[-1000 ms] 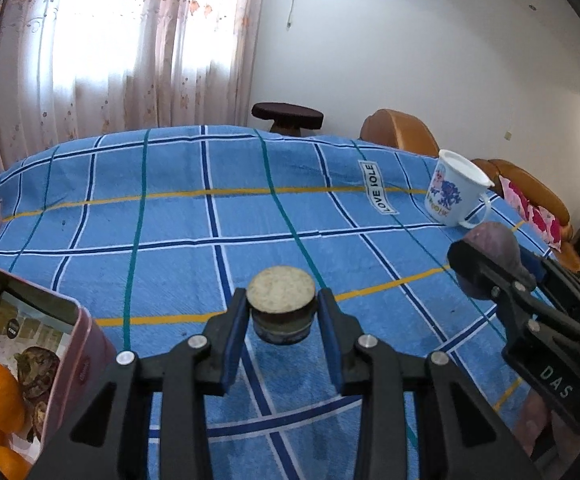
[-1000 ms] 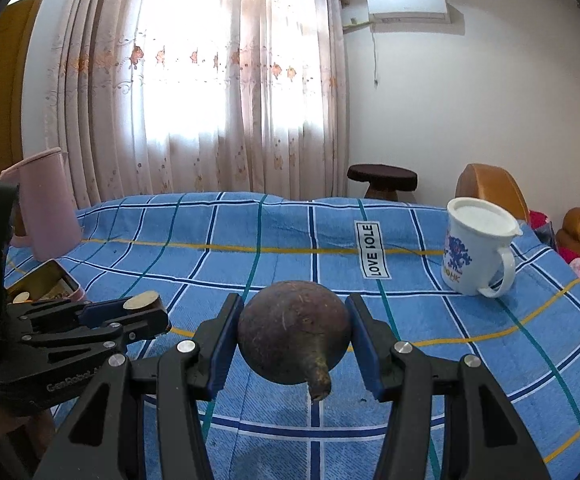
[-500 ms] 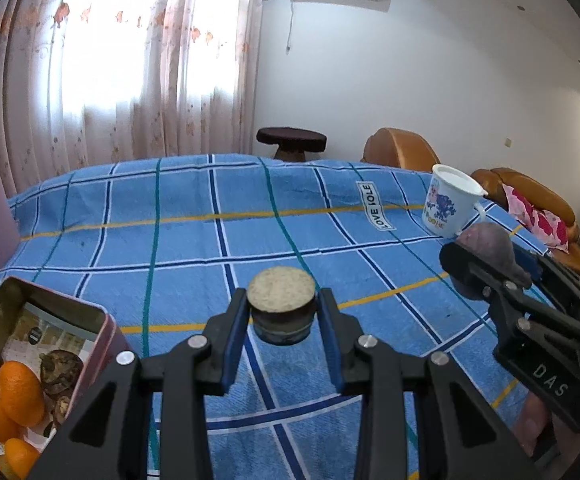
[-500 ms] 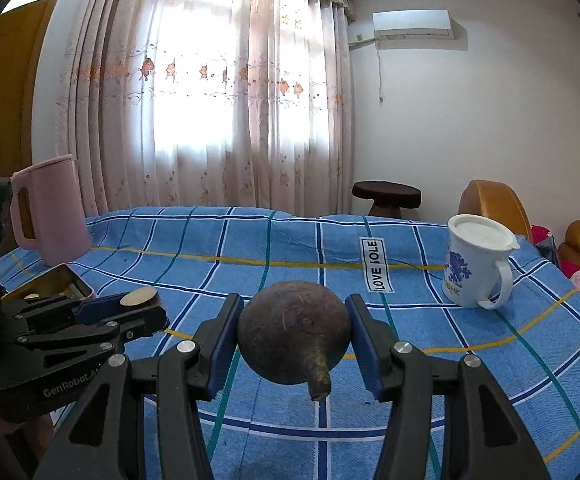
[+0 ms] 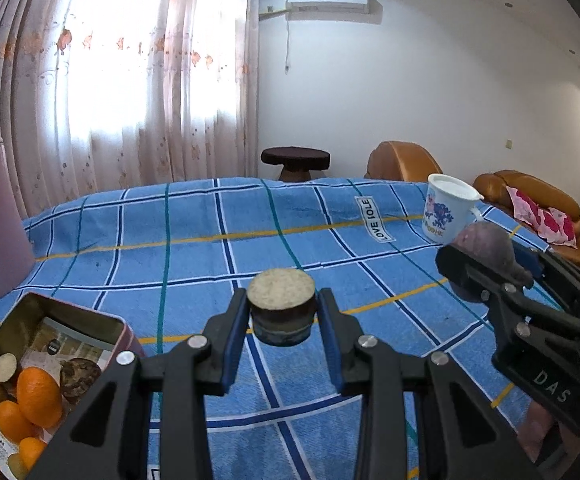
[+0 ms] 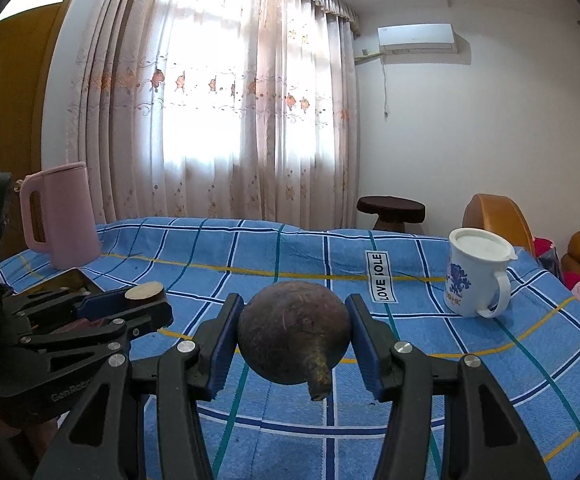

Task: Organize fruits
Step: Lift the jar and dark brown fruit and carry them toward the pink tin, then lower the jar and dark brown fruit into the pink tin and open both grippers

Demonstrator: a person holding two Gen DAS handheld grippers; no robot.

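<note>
1. Two grippers are held above the blue checked cloth [image 5: 194, 240], each pinching something.
2. Left gripper [image 5: 282, 322]: its blue-padded fingers [image 5: 234, 340] press on either side of a short cut chunk [image 5: 282, 312], dark-skinned, with a pale flat face turned upward. The chunk is clear of the cloth.
3. Right gripper [image 6: 293, 340]: its fingers [image 6: 363, 344] clamp a round dark root [image 6: 290, 334] with a stubby tip pointing down and toward the camera. It too is held in the air over the cloth.
4. From the left wrist view, the right gripper shows to the right of the chunk with the purplish root [image 5: 485, 246] sitting in its tips.
5. From the right wrist view, the left gripper sits to the left of the root, the pale-topped chunk [image 6: 144, 291] between its tips.
6. An open tin [image 5: 70, 314] rests on the cloth, down and left of the chunk. Inside it lie oranges [image 5: 38, 396], a brown lumpy piece [image 5: 78, 378] and a pale-faced slice [image 5: 5, 365], on printed paper.
7. A pink jug [image 6: 64, 216] stands on the cloth beyond the tin, near the curtain [image 6: 218, 100].
8. A white lidded mug [image 6: 475, 272] with a blue print stands on the cloth, far right of the root, near a "LOVE JOLE" label [image 6: 379, 282].
</note>
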